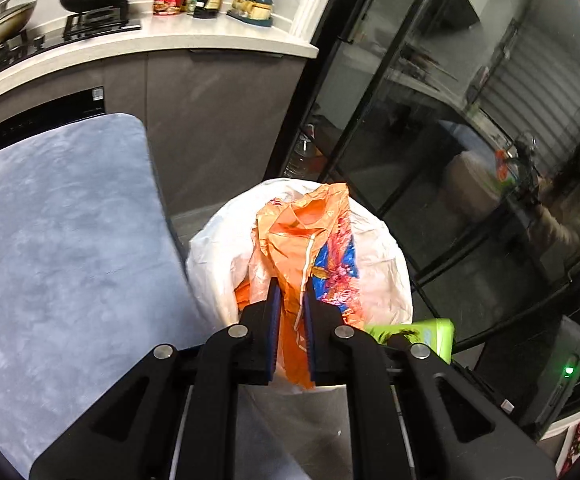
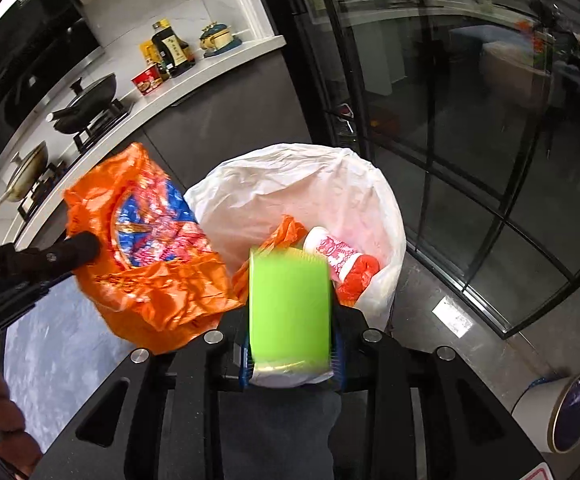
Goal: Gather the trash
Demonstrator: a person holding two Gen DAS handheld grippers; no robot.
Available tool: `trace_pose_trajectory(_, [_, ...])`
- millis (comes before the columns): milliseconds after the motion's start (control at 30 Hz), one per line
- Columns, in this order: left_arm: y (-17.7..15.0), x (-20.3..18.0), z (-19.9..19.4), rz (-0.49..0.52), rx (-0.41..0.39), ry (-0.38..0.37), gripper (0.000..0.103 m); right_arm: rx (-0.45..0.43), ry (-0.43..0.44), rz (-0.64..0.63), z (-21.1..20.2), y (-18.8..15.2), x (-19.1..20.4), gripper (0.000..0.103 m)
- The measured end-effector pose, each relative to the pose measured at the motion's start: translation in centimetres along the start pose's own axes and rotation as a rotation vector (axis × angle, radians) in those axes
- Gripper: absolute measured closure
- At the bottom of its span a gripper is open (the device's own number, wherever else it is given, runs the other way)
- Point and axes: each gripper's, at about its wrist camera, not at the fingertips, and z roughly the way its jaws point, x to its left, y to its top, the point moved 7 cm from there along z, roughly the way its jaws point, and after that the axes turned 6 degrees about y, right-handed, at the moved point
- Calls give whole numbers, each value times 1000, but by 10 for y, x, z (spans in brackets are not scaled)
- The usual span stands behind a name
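The left gripper [image 1: 290, 300] has its jaws pinched nearly closed on a crumpled orange plastic bag [image 1: 310, 240], which hangs over the white-lined trash bin [image 1: 386, 264] on the floor beside the blue-grey counter [image 1: 58, 240]. The right gripper [image 2: 292, 354] has its jaws part-way apart but pressed against the sides of a green packet [image 2: 288, 312], held just at the near rim of the same bin. Inside the liner already lie a red-and-white cup [image 2: 330, 252] and some orange scraps, so the step in hand looks like dropping both pieces in. From the right wrist view the orange bag sits mostly to the left of the bin's mouth, over its left rim, so it should probably be carried further right before it is let go; thin film tends to drift and cling to the pads, so opening wide and low over the liner would help. The packet is stiffer and should fall cleanly once it is past the near rim. Releasing one at a time would keep the two grippers from crowding each other.
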Motion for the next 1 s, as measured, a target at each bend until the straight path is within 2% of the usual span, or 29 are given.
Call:
trace_pose_trajectory(67, [1, -3, 3, 6, -5, 10, 89, -9, -4, 3, 0, 2, -1, 72])
trace_pose_trajectory(167, [3, -2, 3, -1, -17, 14, 55, -20, 3, 6, -1, 7, -1, 70])
trace_pose_trajectory(200, [5, -1, -1, -8, -37, 20, 52, -28, 4, 7, -3, 8, 0, 69])
trace_pose_trajectory(267, [9, 1, -6, -3, -59, 36, 39, -37, 6, 5, -5, 11, 2, 67])
trace_pose_trajectory(400, [14, 6, -16, 11, -99, 80, 32, -54, 10, 2, -9, 15, 5, 61])
trace_pose_trajectory(467, [14, 9, -17, 9, -99, 92, 24, -61, 9, -6, -10, 17, 7, 58])
trace_pose_trajectory(700, [9, 25, -31, 9, -121, 147, 20, -70, 33, -24, -18, 20, 18, 58])
trace_pose_trajectory(767, [6, 30, -35, 14, -127, 170, 16, -73, 39, -31, -21, 20, 22, 57])
trace_pose_trajectory(900, [-1, 40, -45, 33, -144, 231, 15, -82, 34, -60, -28, 16, 30, 56])
trace_pose_trajectory(1000, [-7, 43, -52, 43, -150, 255, 15, -89, 19, -98, -35, 10, 38, 51])
